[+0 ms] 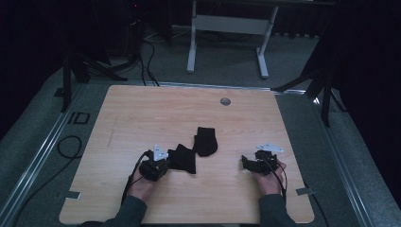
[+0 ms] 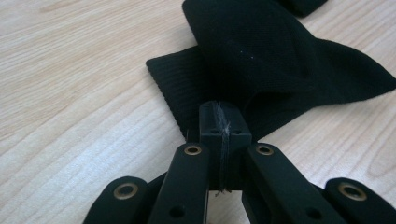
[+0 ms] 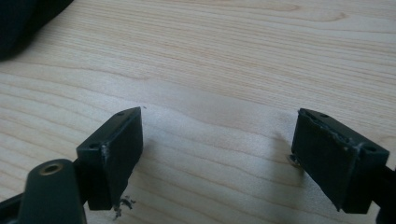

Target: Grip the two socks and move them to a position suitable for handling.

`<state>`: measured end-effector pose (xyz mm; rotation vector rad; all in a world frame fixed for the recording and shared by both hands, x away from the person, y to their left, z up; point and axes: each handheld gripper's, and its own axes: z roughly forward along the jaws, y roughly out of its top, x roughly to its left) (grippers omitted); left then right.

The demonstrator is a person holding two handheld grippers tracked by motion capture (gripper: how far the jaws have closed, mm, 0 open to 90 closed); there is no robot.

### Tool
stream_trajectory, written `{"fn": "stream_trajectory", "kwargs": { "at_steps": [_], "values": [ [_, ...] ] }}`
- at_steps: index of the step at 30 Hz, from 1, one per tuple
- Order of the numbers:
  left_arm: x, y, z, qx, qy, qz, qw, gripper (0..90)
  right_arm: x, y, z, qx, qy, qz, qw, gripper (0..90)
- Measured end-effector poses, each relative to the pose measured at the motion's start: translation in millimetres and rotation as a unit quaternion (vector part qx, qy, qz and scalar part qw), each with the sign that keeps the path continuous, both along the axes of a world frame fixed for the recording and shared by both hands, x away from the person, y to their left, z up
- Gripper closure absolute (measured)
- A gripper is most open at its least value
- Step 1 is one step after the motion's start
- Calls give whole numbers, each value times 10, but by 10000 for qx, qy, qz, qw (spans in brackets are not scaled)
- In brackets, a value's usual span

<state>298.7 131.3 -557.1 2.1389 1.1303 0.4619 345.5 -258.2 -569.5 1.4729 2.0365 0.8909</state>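
Light wood-grain table [image 1: 142, 113], rounded corners, a small grey round cap [image 1: 225, 101] near its far edge. Grey carpet floor around it, metal rails either side, black cables [image 1: 142, 61] trailing off to the far left, a white frame stand [image 1: 227, 28] beyond the table, dark curtains behind.

My left gripper [image 2: 223, 122] is low at the near-left of the table, jaws pinched together on the ribbed cuff edge of a black sock [image 2: 261, 60]; the sock lies flat on the wood just ahead of it. A second black sock [image 1: 205, 141] lies just beyond, near the table's middle.

My right gripper [image 3: 219, 154] sits near-right, jaws spread wide over bare wood, holding nothing, well apart from both socks.
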Motion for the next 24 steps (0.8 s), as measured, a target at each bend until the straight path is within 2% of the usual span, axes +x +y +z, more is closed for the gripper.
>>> {"fn": "stream_trajectory", "kwargs": {
  "at_steps": [13,24],
  "values": [
    [-130,-38,-1,14,51,-212,9998,900,-11,14,0,-6,0,20,10000,170],
    [-272,-151,-1,13,80,-507,9987,900,-62,101,58,-57,92,87,9999,369]
  ]
}}
